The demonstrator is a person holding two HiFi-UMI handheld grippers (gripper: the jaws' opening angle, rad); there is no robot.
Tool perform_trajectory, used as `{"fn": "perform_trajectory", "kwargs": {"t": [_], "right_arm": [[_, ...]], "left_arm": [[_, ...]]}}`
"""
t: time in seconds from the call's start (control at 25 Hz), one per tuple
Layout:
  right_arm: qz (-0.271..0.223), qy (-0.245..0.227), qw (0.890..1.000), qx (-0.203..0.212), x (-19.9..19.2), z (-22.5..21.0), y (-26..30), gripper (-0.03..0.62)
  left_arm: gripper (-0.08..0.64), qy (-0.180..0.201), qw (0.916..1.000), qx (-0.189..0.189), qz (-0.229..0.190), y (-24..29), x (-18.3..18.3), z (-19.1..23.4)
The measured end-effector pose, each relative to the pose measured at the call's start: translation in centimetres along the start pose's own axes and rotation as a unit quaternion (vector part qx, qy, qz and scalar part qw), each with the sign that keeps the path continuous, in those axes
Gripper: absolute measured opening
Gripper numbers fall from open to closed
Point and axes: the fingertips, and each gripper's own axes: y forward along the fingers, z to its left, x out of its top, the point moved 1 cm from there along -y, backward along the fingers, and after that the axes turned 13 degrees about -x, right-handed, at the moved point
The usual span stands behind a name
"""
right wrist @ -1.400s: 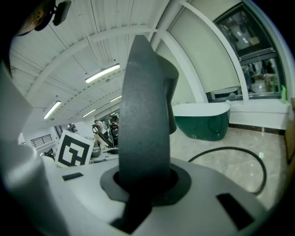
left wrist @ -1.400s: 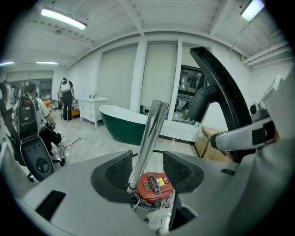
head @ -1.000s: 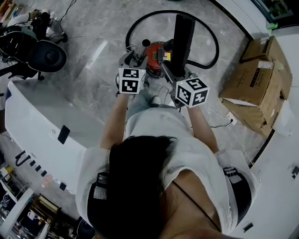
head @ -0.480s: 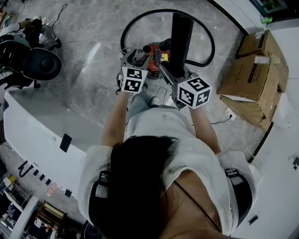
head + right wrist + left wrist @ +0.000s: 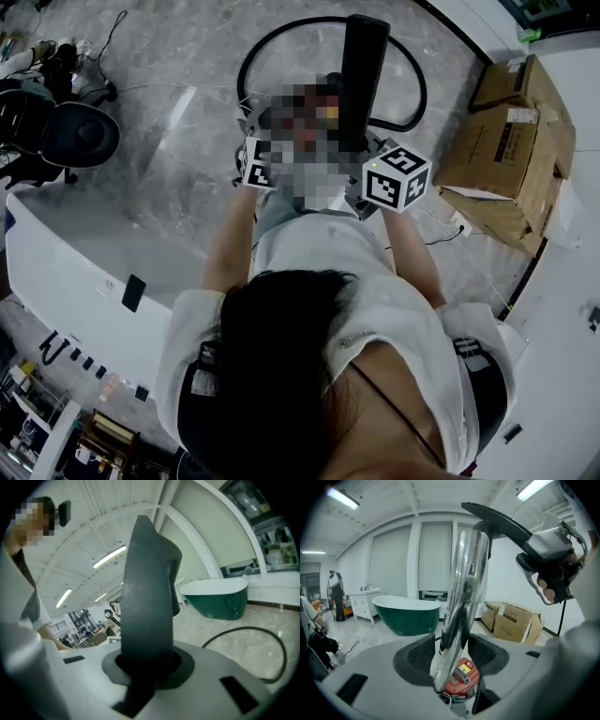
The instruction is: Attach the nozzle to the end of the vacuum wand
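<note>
Left gripper view: shiny tubular wand [image 5: 461, 602]

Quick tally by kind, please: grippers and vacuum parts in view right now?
grippers: 2 (left gripper, right gripper)
chrome wand: 1
black nozzle: 1
red canister: 1
black hose: 1
Total: 6

The wand [image 5: 461, 597] is bare metal, polished like a mirror and smooth. The nozzle [image 5: 145, 616] is dark plastic, matt, without any shine. The floor [image 5: 187, 84] looks like polished stone, glossy. The boxes [image 5: 506, 141] are brown cardboard, dull. The bathtub [image 5: 408, 613] has a glossy green outside.
</note>
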Motion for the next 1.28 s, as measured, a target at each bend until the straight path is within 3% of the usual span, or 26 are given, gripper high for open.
{"fn": "perform_trajectory", "kwargs": {"t": [0.16,0.48,0.8,1.28], "right_arm": [[0.012,0.033,0.999,0.03,0.4,1.0,0.1,0.055],[0.028,0.062,0.996,0.057,0.7,1.4,0.3,0.055],[0.033,0.15,0.98,0.128,1.4,1.9,0.0,0.055],[0.096,0.129,0.976,0.149,0.3,2.1,0.0,0.055]], "left_arm": [[0.163,0.005,1.0,-0.004,0.001,-0.2,-0.3,-0.1],[0.161,0.009,0.9999,-0.012,0.006,-0.1,-0.3,-0.2],[0.161,0.002,0.9999,-0.016,-0.001,0.1,-0.3,-0.2],[0.161,0.006,0.9997,-0.025,0.003,0.1,0.0,-0.4]]}}
